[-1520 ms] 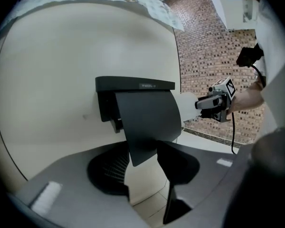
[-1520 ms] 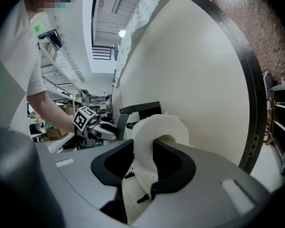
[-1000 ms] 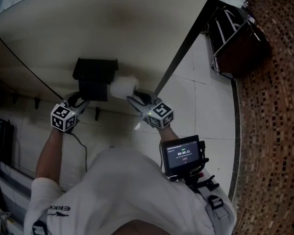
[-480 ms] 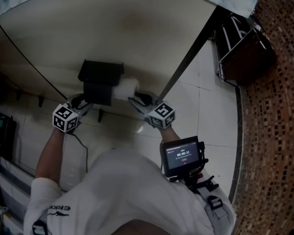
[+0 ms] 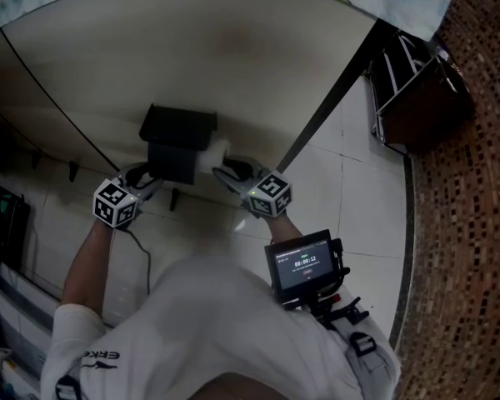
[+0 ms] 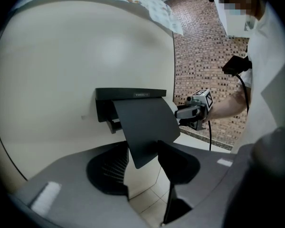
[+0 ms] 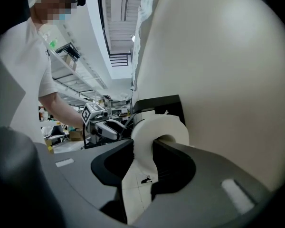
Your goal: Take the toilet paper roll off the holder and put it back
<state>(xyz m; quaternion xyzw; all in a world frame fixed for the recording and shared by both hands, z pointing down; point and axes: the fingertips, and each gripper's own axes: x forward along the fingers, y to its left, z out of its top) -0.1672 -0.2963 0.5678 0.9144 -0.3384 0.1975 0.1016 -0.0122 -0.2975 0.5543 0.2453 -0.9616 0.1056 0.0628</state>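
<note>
A cream, smooth curved wall panel rises straight ahead of the fingers of the left gripper and the right gripper. A thin dark slanted bar climbs away just right of the right fingers. Glossy white floor tiles lie below and to their right. Well beyond, a dark metal-framed rack stands by a brown mosaic-tile wall. Behind the right fingers sits a small black screen with lit digits.

Timer reading "00:00:12" on small screen, lower centre-right of head view. Letters "ERKE" on white sleeve, lower left of same view, partly cut off. Pale print on holder lid, centre of left gripper view: too small to read.
</note>
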